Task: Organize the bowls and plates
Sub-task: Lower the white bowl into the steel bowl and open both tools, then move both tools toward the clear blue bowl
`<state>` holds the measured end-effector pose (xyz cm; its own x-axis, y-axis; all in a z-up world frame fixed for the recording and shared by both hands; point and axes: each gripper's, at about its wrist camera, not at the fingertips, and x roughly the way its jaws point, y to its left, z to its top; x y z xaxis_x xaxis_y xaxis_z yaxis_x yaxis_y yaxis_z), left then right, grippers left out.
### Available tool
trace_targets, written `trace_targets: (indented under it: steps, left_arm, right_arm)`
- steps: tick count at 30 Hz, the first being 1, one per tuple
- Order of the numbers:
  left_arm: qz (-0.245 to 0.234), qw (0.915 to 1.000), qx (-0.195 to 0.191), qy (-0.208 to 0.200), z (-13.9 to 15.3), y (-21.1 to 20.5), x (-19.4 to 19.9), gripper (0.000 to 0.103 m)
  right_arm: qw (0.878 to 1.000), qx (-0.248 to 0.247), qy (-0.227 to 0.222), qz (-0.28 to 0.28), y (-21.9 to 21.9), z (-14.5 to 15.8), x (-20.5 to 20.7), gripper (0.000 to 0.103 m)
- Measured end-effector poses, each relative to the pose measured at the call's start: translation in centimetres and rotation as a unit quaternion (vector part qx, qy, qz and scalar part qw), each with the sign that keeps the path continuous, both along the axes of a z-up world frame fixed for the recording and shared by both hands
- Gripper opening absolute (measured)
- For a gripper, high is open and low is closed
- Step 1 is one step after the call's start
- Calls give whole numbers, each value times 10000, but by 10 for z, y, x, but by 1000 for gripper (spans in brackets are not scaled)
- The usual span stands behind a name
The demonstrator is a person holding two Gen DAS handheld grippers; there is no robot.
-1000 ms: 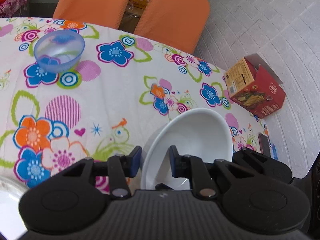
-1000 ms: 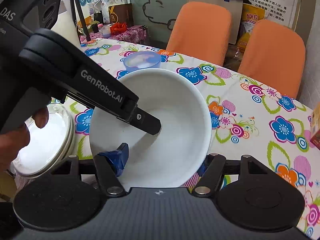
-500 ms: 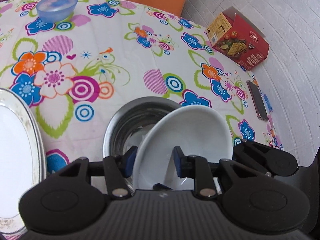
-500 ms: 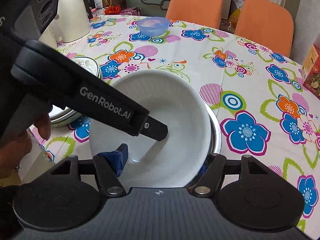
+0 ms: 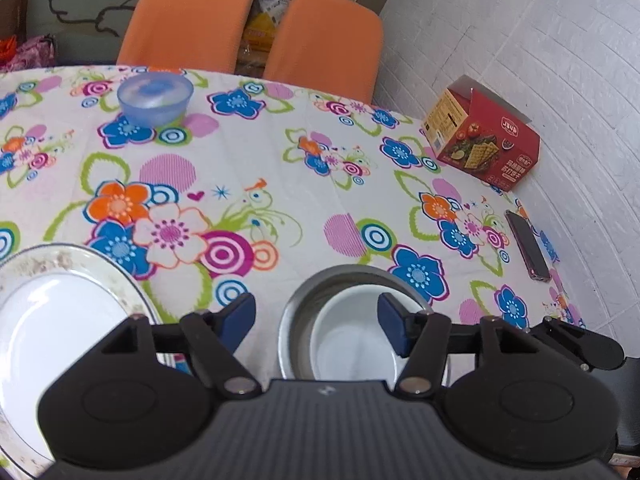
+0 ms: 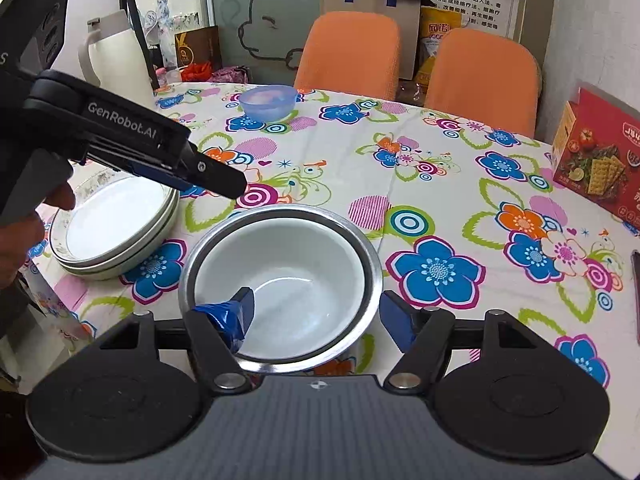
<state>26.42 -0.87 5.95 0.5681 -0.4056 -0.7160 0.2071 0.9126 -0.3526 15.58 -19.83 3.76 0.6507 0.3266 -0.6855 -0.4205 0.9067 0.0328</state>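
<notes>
the black left gripper (image 5: 318, 318) hangs spread wide and empty. the black right gripper (image 6: 316, 312) is spread too. the glossy white ceramic bowl (image 6: 280, 276) sits nested in the round steel bowl (image 6: 372, 264).

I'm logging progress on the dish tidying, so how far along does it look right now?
Done: the white bowl sits nested in the steel bowl, and the plates are stacked. In hand: nothing; the left gripper and right gripper are both open. Left: the blue bowl stands alone across the table.

We have let go of the white bowl (image 6: 288, 280): it now sits nested in the steel bowl (image 6: 370, 256). Our left gripper (image 5: 316, 316) has spread wide and lifted clear of it.
</notes>
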Motion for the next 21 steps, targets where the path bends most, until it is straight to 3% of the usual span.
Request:
trace_targets:
  steps: [7, 9, 21]
  left_arm:
    - [371, 9957, 658, -530, 12, 30, 9, 65]
    - [457, 9951, 666, -572, 15, 41, 15, 76]
    - [789, 9918, 824, -576, 13, 102, 81, 76]
  right_arm:
    - [9991, 304, 205, 200, 19, 1, 26, 56]
    - [9985, 424, 233, 259, 26, 6, 40, 57]
    - [9979, 404, 247, 448, 82, 27, 151, 58]
